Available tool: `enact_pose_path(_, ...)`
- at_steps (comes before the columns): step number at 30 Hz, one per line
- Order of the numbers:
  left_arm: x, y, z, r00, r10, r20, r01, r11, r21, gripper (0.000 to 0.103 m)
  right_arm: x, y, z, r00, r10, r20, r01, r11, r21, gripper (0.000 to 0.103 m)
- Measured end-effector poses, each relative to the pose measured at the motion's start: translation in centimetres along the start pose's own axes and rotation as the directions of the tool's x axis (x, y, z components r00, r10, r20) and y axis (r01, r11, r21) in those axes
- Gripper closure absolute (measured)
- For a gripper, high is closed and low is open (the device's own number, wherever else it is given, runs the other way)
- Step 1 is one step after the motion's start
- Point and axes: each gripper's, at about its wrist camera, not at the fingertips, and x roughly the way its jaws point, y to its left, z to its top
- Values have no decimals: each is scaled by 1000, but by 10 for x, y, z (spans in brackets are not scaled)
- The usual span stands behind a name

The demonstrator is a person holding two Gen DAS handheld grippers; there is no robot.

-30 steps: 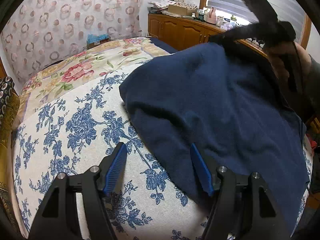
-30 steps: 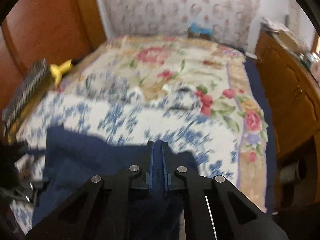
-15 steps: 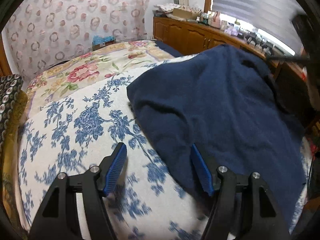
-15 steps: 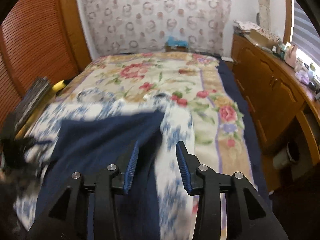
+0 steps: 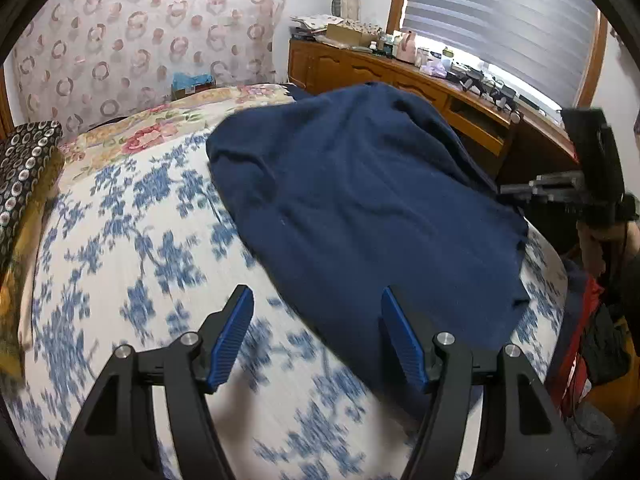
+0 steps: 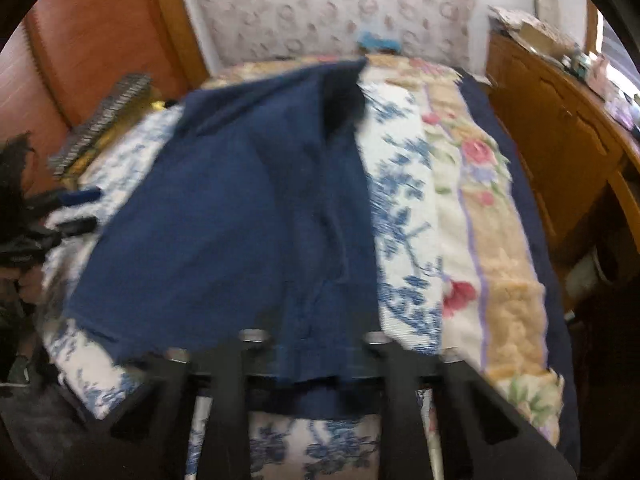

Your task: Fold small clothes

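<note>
Navy garment [image 5: 360,208]: we find it spread flat on the bed [image 5: 132,240], ready for folding. Left gripper [image 5: 316,336]: fingers wide apart, empty; right gripper [image 6: 316,364]: fingers hidden by cloth, state untellable.

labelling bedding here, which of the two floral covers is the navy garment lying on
The white cover with blue flowers; the navy garment lies on it. The cream cover with pink roses lies farther back, toward the curtain.

text: none showing legibly | labels/brands/numbers: none reading in either wrist view | items on wooden cabinet [image 5: 404,72]: appearing too small and blurred
</note>
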Motion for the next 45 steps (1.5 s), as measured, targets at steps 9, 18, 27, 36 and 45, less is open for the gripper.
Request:
enact_pose_path(9, -13, -27, -36, 999, -14, -32, 14, 1000, -17, 36, -25, -7, -25, 998, -56, 40, 55, 998, 29, 101)
enact_pose_path(18, -13, -37, -53, 988, -138, -73, 132, 988, -78, 48, -19, 2, -28, 992, -97, 76, 98, 995, -4, 99)
enact_pose_path(27, -24, -57, -34, 985, -167, -33, 167, 986, -16, 94, -45, 28, -30, 980, -101, 172, 115, 991, -75, 56)
enact_pose_path(36, -53, -61, 37, 974, -199, 110, 199, 980, 6, 95, -47, 82, -36, 981, 75, 179, -32, 973, -230, 37)
enact_pose_path(45, -50, -44, 59, 966, -207, 156, 212, 977, -15, 95, -2, 81, -45, 992, -70, 106, 102, 937, -335, 34)
